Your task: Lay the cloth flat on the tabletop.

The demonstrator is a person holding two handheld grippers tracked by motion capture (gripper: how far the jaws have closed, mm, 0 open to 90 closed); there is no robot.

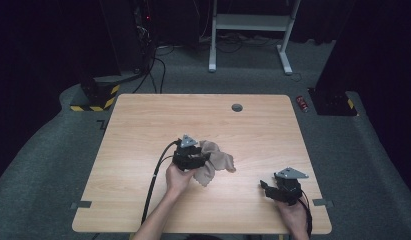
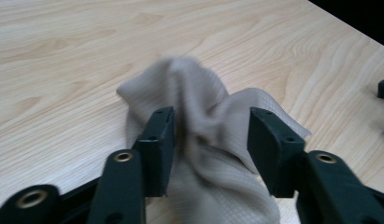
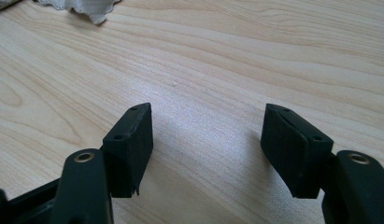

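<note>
A crumpled beige cloth (image 1: 219, 161) lies near the middle of the wooden table (image 1: 143, 130). My left gripper (image 1: 205, 159) sits at the cloth's left side. In the left gripper view the cloth (image 2: 194, 88) is bunched up between the jaws of the left gripper (image 2: 210, 126), which stand apart around it, open. My right gripper (image 1: 264, 186) rests at the table's front right, apart from the cloth. In the right gripper view it (image 3: 208, 126) is open over bare wood, with a scalloped corner of the cloth (image 3: 87, 9) at the top left.
A round grey cable hole (image 1: 236, 107) sits near the table's far edge. On the floor beyond are a red can (image 1: 303, 103), a white desk frame (image 1: 248, 30) and a yellow-black striped base (image 1: 95, 97). Dark curtains hang on both sides.
</note>
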